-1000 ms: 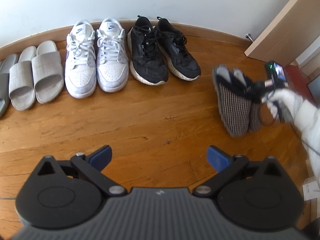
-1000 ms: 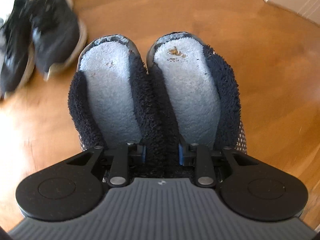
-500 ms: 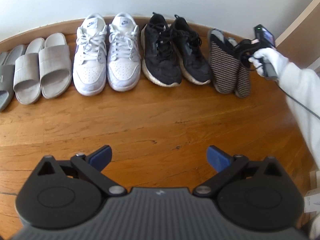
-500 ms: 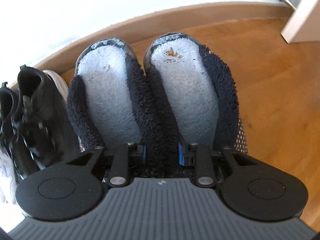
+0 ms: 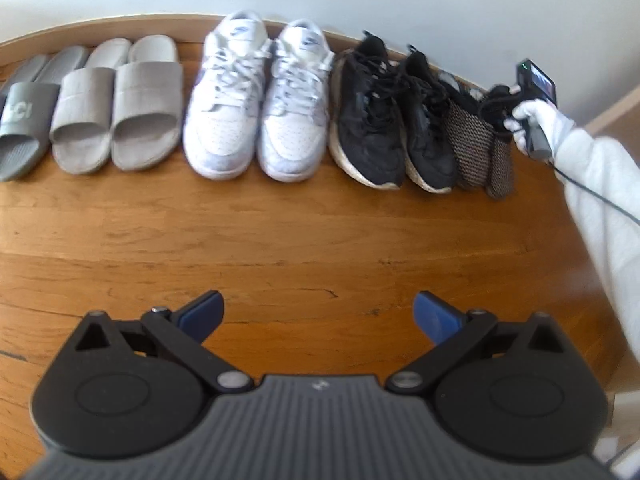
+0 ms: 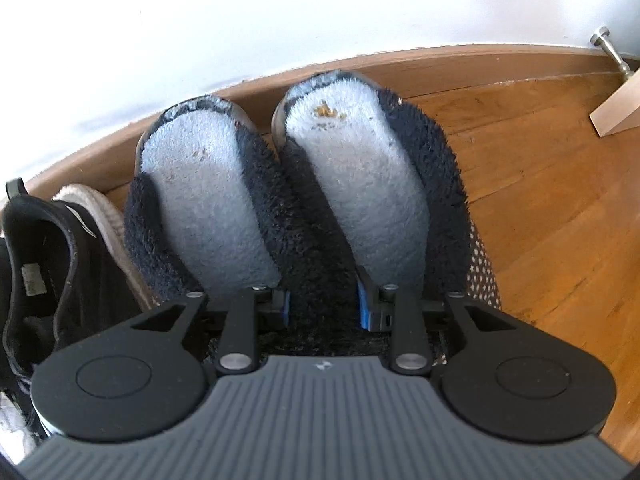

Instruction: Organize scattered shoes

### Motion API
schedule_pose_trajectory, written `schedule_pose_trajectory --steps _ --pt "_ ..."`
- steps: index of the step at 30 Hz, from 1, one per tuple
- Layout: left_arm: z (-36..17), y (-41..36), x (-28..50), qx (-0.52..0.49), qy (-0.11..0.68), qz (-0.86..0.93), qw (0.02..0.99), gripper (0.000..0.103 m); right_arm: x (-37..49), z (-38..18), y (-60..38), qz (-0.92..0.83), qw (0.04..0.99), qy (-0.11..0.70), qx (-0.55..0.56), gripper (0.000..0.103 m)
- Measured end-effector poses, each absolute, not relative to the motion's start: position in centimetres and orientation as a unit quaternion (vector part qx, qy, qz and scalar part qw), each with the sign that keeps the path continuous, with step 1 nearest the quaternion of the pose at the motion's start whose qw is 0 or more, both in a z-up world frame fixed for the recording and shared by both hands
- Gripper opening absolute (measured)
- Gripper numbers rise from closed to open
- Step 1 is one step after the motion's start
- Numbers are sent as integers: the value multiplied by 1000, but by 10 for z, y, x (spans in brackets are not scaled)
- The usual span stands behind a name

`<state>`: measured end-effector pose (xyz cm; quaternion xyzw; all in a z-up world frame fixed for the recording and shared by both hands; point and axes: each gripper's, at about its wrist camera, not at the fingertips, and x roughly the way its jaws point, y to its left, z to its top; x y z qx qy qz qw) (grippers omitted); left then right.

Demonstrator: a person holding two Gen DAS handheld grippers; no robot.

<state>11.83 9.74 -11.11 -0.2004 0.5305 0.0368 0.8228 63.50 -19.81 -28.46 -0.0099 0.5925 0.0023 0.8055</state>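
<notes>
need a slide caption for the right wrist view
Right gripper clamps a pair of dark fleece slippers beside a black sneaker at the baseboard.

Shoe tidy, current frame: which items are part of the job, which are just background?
Job:
- fuzzy slippers, clamped in right gripper, at the row's end
- black sneakers
- white sneakers
- beige slides
- grey slide
- left gripper, open, empty

Background:
- door stopper
- wooden door edge
- baseboard
</notes>
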Motion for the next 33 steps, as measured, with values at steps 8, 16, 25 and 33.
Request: schedule_pose_trajectory --steps 8,16,25,33 --pt "-100 109 115 -200 522 62 827 102 618 -254 -193 18 844 537 -11 89" --pt "-81 108 111 -183 522 72 830 102 547 -224 -184 63 857 511 -16 91" --pt "-45 107 96 -168 495 85 848 102 419 -122 -158 118 875 470 -9 91" --pt "7 111 73 -139 454 97 875 103 313 -25 -146 120 895 430 -9 99"
